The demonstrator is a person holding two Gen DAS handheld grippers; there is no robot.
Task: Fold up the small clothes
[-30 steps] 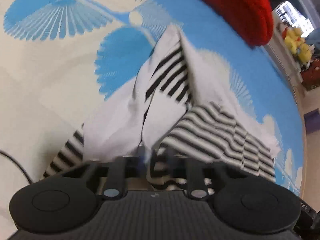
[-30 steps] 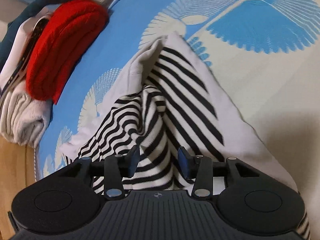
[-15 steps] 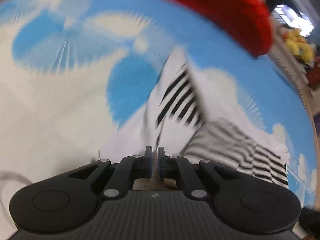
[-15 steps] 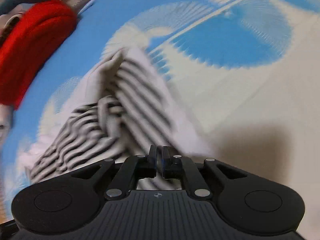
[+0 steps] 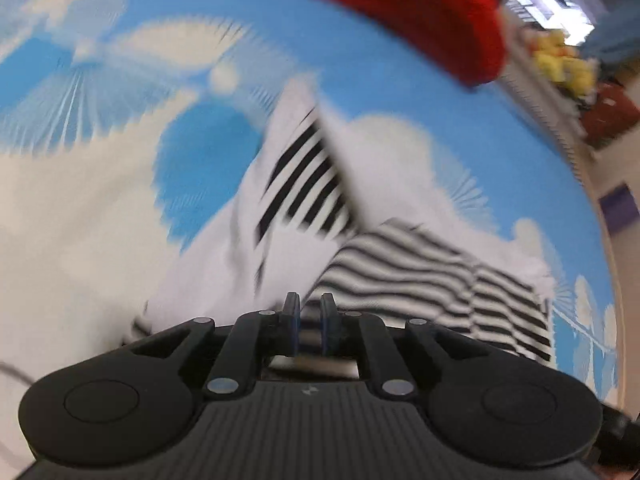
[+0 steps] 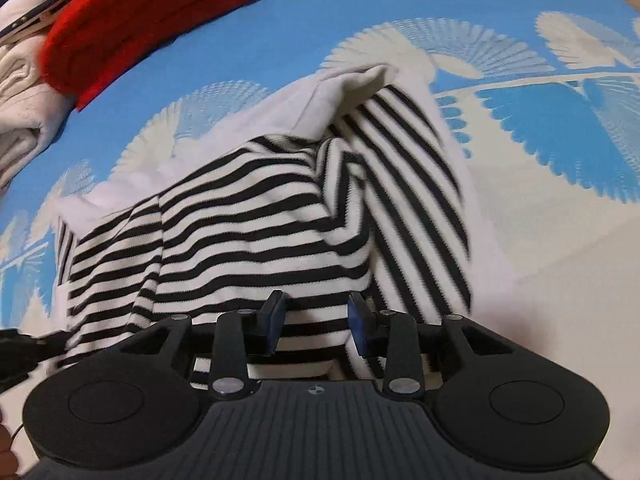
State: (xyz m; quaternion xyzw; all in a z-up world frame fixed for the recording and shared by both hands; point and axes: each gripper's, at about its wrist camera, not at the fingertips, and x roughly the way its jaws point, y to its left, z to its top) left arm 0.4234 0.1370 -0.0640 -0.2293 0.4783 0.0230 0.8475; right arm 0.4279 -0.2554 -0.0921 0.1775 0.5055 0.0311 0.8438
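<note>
The striped top [image 6: 248, 232] lies rumpled and half folded on the blue cloth [image 6: 320, 12], below the red knit [image 6: 152, 4]. The right gripper [image 6: 316, 316] has just opened and stands spread over its hem, letting go. The left gripper [image 5: 309, 322] is nearly pressed together, with no cloth clearly pinched.

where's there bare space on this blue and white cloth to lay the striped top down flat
Free: the cream stretch of the cloth right of the striped top in the right wrist view. Blue strip between the top and the red knit is narrower. Crowded: the far left corner, with red knit and folded white garments.
</note>
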